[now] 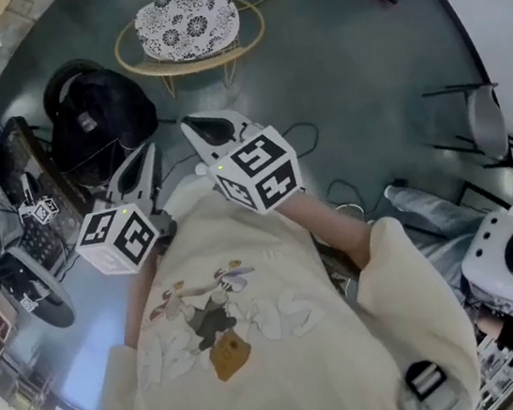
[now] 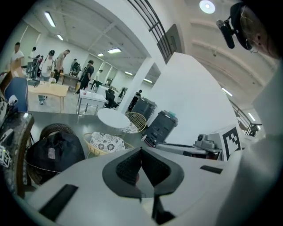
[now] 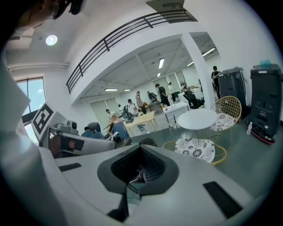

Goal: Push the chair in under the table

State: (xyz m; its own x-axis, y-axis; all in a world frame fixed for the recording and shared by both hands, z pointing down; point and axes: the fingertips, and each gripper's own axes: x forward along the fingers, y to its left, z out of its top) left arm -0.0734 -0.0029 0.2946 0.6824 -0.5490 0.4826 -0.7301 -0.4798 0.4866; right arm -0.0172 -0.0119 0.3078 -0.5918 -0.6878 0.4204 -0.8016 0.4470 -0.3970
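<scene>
**A:** How do the grippers stand?

**B:** The left gripper has its jaws pressed together with nothing between them. The right gripper is the same, closed and empty. Both are held up side by side in front of the person's cream shirt, touching nothing.

**A:** And the chair?

**B:** The wire chair, with a black-and-white flowered cushion, stands on the grey-green floor. It is ahead of both grippers and well apart from them. It sits just beside the round white table, with its seat out in the open and not under the top.

**A:** Anything else around?

**B:** A black backpack sits to the left of the left gripper, nearer than the chair. A second wire chair stands at the table's far side. Beyond it, a tall black case stands by the white wall.
</scene>
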